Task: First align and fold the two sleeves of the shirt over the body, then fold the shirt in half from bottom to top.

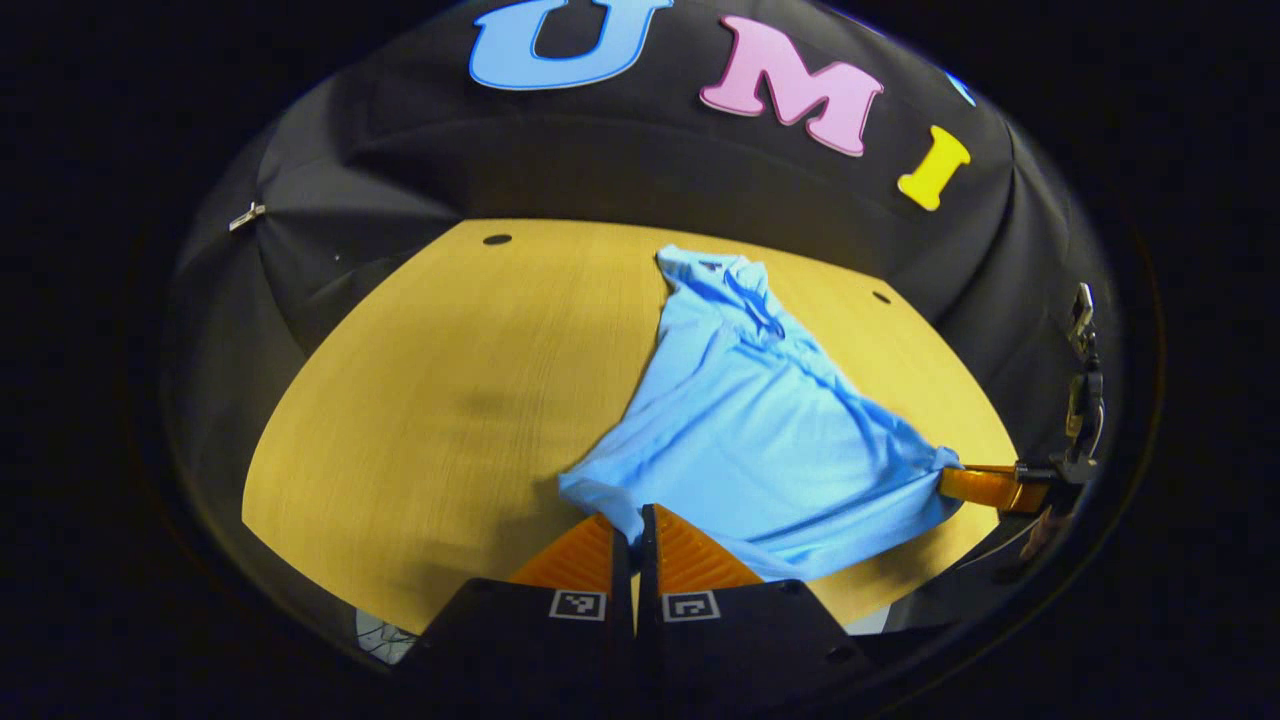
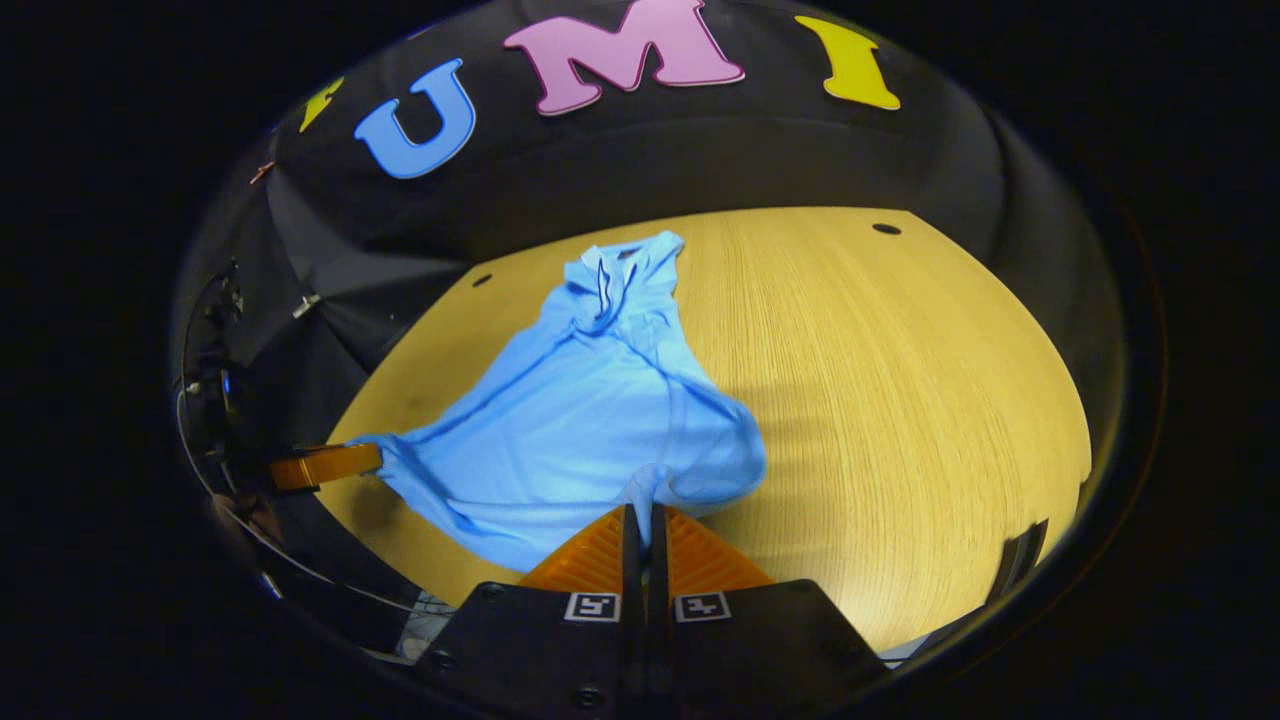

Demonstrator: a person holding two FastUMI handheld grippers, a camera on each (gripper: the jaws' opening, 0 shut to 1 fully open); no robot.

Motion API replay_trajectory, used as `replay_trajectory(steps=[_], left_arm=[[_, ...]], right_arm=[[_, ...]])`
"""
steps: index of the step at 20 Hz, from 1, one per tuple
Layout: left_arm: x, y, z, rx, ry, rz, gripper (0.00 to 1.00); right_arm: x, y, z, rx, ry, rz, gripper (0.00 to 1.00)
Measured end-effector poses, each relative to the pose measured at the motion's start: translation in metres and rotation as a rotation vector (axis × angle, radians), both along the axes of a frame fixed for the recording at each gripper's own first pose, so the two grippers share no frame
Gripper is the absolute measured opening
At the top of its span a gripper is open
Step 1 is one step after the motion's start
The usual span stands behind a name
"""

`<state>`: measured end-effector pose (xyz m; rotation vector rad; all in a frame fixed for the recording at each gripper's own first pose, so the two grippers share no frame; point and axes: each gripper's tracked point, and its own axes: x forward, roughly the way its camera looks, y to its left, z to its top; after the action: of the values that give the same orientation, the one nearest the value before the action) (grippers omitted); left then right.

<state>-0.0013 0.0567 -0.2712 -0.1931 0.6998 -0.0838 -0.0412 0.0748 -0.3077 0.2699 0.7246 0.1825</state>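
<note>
Both grippers, left gripper (image 1: 634,520) and right gripper (image 2: 645,515), clamp the blue shirt (image 1: 760,420) at its near hem corners. Bare wooden table (image 1: 420,400) spreads wide either side of the shirt.

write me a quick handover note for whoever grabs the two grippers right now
Left gripper: jaws shut on one bottom corner of the shirt.
Right gripper: jaws shut on the other bottom corner.
Shirt: light blue, narrowed with its sides folded in, collar at the far end, bottom edge raised off the wooden table between the grippers.
Done: sleeves appear folded over the body.
Left: carry the bottom edge up to the collar, lay it flat, release.
</note>
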Motion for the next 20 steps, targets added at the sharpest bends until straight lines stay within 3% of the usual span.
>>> replay_trajectory(steps=[7, 9, 12, 20], left_arm=[[0.109, -0.006, 0.084, -0.075, -0.197, 0.050, 0.06], [0.140, -0.008, 0.101, -0.086, -0.246, 0.067, 0.02], [0.178, -0.007, 0.123, -0.068, -0.305, 0.078, 0.06], [0.286, -0.009, 0.126, -0.036, -0.354, 0.108, 0.06]], right_arm=[[0.105, -0.016, 0.071, 0.088, -0.171, -0.084, 0.05], [0.135, -0.023, 0.083, 0.091, -0.193, -0.099, 0.05], [0.176, -0.033, 0.095, 0.068, -0.224, -0.099, 0.05], [0.273, -0.041, 0.097, 0.050, -0.272, -0.105, 0.05]])
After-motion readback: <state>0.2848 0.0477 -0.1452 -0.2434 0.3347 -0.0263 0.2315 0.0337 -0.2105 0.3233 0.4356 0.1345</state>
